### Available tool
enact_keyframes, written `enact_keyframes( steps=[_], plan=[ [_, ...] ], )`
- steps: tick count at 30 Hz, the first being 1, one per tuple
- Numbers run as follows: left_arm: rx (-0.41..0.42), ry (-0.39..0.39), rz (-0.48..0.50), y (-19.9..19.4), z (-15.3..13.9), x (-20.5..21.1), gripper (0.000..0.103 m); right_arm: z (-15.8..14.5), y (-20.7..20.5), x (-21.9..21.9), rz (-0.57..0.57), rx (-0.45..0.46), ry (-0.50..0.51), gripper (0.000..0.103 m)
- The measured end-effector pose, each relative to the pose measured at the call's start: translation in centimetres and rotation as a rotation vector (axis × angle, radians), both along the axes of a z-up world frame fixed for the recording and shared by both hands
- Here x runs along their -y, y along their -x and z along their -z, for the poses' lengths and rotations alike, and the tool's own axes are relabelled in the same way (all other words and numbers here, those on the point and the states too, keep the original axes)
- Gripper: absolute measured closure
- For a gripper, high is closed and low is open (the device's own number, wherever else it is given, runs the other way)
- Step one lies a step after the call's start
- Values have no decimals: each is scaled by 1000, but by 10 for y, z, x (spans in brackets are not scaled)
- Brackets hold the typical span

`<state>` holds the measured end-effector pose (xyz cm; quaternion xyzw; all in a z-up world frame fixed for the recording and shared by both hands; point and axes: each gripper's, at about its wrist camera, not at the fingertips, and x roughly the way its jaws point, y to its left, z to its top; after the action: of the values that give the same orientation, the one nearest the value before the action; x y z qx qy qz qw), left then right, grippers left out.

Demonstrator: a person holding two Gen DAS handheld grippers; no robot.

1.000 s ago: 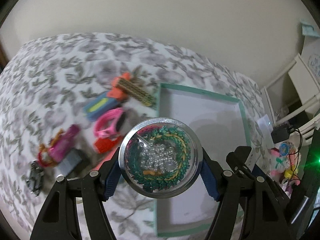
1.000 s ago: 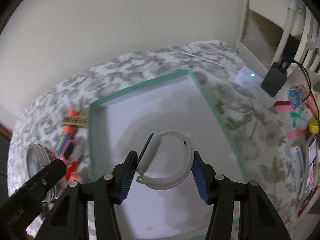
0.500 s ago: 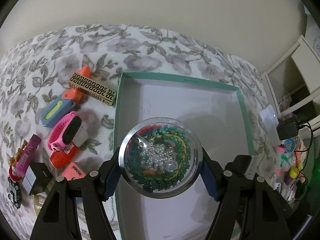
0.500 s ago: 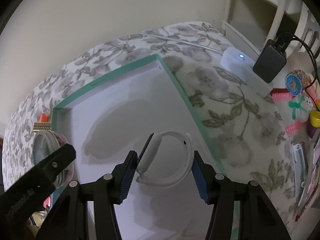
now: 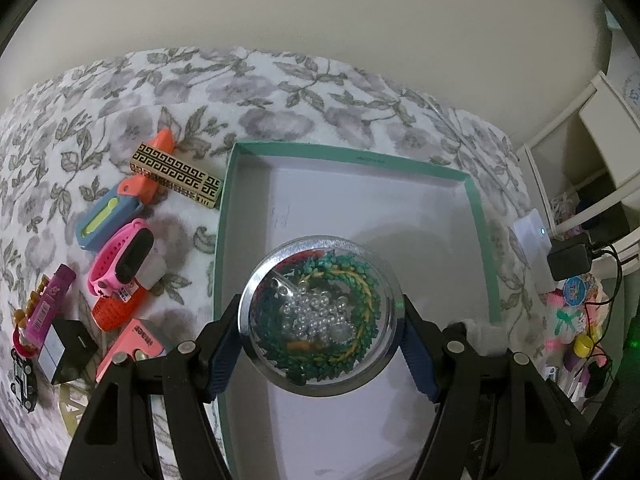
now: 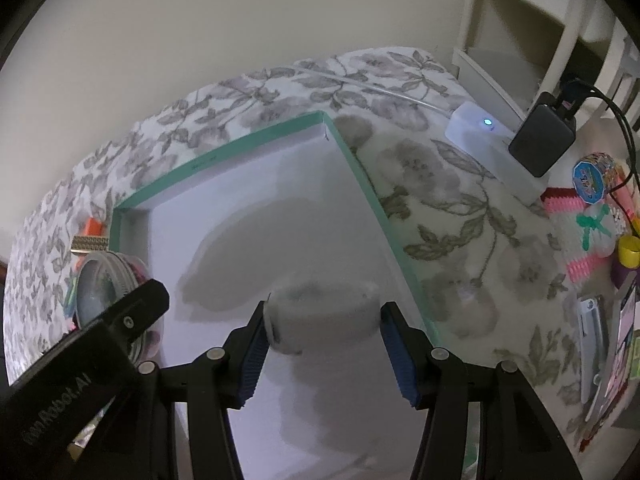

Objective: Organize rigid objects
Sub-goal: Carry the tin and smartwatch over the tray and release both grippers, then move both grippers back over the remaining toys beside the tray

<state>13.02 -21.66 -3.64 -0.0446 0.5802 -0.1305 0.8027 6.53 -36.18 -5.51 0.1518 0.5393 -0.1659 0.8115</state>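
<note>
Both grippers loaded over the teal tray (image 5: 478,216).
Left gripper (image 5: 320,320) clamps bead tin (image 5: 320,312); right gripper (image 6: 322,330) pinches blurred white band (image 6: 324,316).

left wrist: steeply down, close | right wrist: same | shared: green-rimmed tray (image 5: 478,216)

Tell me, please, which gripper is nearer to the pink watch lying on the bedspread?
Left. The left gripper, holding the bead jar, sits just beside the pink watch; the right gripper is farther off, over the box.
</note>
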Motion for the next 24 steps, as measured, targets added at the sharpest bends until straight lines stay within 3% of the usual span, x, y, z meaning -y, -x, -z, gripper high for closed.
enact_keyframes(
  steps=[16, 17, 19, 24],
  plan=[
    [43, 13, -32, -1, -5, -6, 23, 9, -4, -6, -36, -30, 4, 44],
    [52, 14, -41, -1, -7, -8, 22, 8, -4, -6, -37, -26, 5, 41],
    [69, 16, -57, -1, -11, -13, 9, 6, -3, -5, -39, -17, 7, 37],
    [115, 4, -110, -3, -19, -28, 5, -1, -3, -5, -44, 14, 19, 25]
  ],
)
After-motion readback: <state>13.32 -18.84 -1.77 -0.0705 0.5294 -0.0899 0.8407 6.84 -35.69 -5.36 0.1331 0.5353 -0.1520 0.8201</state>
